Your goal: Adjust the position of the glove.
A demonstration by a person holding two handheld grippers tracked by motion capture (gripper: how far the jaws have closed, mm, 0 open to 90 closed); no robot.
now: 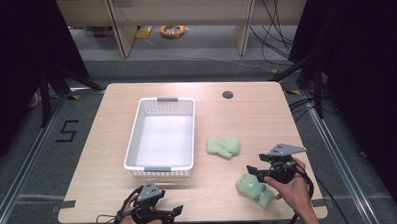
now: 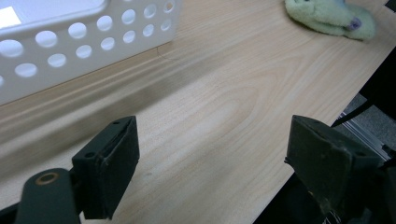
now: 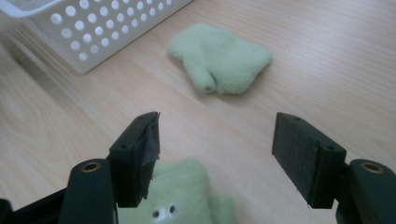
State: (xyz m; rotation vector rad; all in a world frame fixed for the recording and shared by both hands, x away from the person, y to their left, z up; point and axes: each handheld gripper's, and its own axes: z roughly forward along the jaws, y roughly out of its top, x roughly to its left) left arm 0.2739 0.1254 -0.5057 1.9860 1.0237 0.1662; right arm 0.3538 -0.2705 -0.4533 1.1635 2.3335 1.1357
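Just below the right tool [image 3: 212, 154], its jaws apart, lies the green plush toy [image 3: 180, 196]

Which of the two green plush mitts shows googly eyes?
The green mitt with eyes under the right tool; the plain green mitt nearer the basket has none.

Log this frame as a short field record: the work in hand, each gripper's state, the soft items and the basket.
work: two green plush mittens lie beside a basket
right gripper: open, above the mitten with eyes, not gripping it
left gripper: open, over bare table, holding nothing
plain mitten: flat on the table, right of the basket
white basket: perforated, empty
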